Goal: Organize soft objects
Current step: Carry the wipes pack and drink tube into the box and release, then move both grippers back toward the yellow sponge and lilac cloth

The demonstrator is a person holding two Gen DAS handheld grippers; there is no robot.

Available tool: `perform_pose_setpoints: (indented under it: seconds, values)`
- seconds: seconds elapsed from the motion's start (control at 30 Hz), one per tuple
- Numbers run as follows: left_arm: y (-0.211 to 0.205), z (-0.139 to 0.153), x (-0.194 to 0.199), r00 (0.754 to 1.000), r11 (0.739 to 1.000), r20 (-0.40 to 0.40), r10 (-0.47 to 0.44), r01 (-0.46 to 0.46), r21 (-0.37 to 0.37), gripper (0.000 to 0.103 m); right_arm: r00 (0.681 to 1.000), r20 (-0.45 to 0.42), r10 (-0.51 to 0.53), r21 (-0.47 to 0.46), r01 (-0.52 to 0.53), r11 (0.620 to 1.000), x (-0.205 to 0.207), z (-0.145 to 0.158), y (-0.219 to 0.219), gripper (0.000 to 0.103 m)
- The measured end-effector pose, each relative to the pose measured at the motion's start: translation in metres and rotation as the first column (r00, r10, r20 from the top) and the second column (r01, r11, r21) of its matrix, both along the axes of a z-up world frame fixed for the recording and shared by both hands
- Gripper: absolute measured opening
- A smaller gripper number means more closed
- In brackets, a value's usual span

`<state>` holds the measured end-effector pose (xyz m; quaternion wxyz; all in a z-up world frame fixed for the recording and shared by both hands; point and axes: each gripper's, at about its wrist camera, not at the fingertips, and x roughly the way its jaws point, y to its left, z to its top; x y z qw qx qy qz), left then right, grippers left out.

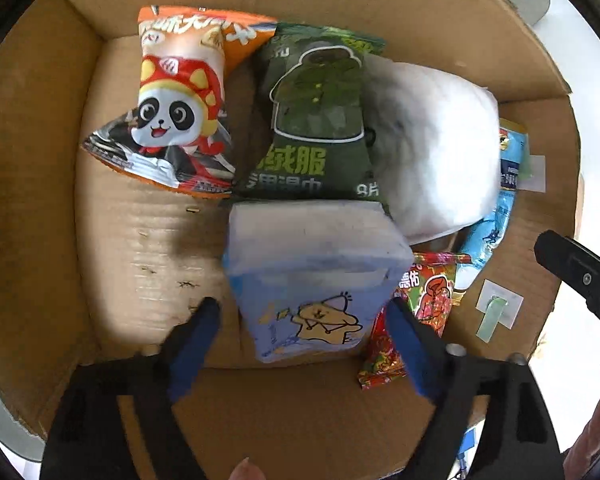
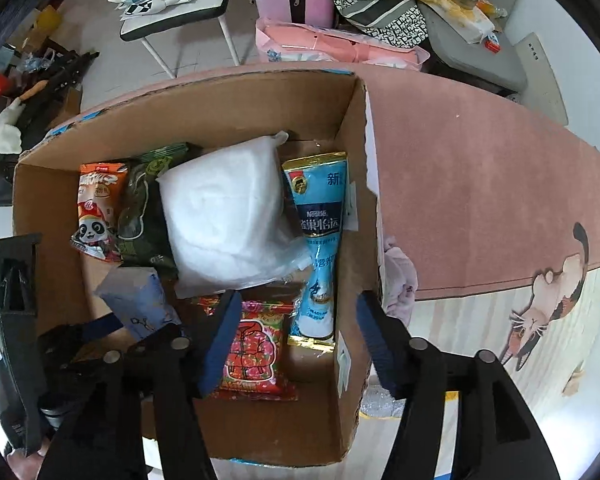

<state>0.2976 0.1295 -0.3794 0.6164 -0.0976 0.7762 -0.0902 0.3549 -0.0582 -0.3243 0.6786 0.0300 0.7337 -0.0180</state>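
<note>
A cardboard box is sitting on a pink-covered worktop, and the soft things are lying packed inside it. The left tool is hovering over the box with its blue pads spread wide, one on either side of a pale blue tissue pack bearing a cartoon animal; the pads are not pressing on the pack, which is resting tilted on the box floor. Beyond it an orange panda snack bag and a dark green wipes pack are lying side by side, with a white padded bundle just beside the green pack. The right tool is pointing down over the near right corner of the box, its jaws standing apart and gripping nothing (its right finger is hanging outside the box wall). Under it a red floral packet and a blue Nestle pouch are lying next to each other along the right wall.
</note>
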Motion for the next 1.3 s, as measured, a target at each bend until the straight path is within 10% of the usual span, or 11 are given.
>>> perform_pose_setpoints:
  seconds: [0.4,1.07,1.3]
  values:
    - [0.014,0.075,-0.007,0.991,0.998,0.134,0.023,-0.03,0.052,0.098,0.998,0.067,0.011,0.026,-0.013,1.0,-0.026,0.037,0.009,0.103]
    - [0.016,0.174,-0.081,0.9,0.969,0.434,0.041,-0.142,0.202,0.098,0.961,0.276,-0.013,0.153,-0.03,0.988,-0.132,0.109,-0.025,0.103]
    - [-0.045,0.143,-0.121,0.917,0.967,0.397,-0.032,-0.071,0.243,0.098,0.985,0.171,-0.015,0.054,0.006,0.999,-0.155,0.057,-0.104,0.103]
